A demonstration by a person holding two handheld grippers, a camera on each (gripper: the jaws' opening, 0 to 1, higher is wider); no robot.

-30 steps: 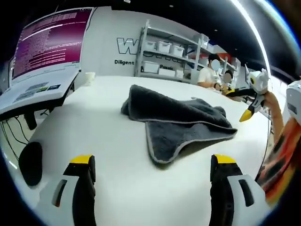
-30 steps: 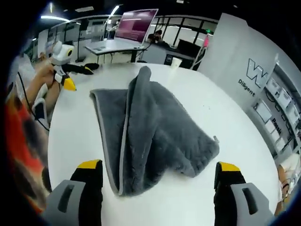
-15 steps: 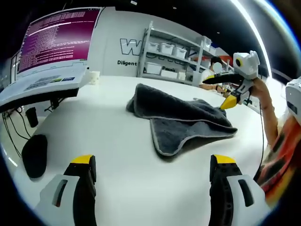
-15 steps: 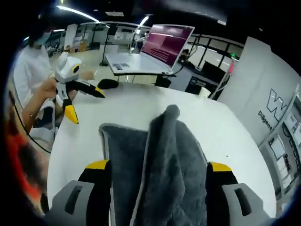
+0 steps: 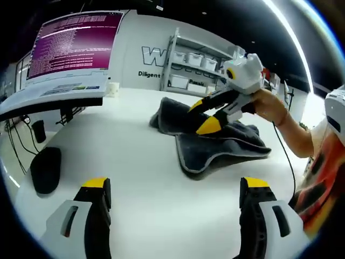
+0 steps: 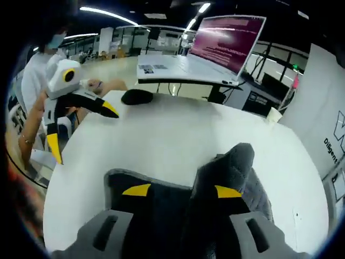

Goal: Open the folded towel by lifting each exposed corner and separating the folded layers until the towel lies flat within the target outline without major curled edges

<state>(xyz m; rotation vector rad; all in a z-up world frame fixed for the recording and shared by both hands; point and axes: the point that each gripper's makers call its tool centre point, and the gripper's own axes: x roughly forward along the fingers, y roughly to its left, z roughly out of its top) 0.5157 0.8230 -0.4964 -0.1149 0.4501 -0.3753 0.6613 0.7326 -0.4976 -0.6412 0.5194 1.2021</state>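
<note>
A: Left gripper view, from the left: a black mouse (image 5: 45,169) on the white counter (image 5: 135,162), under a laptop (image 5: 64,59) with a purple screen. The left tongs (image 5: 171,190) hover with jaws wide apart over bare counter.

B: And the towel?

A: The grey towel (image 5: 215,145) lies crumpled mid-counter, still folded over itself. The right tongs (image 5: 204,115) reach in from the right, held by a hand (image 5: 269,105), their yellow tips down on the towel's top fold.

B: Clamped on it?

A: In the right gripper view the right tongs' (image 6: 182,190) jaws sit partly apart, pressed into the towel (image 6: 226,178); I cannot tell if they pinch it. The left tongs (image 6: 81,124) show at the left there.
</note>
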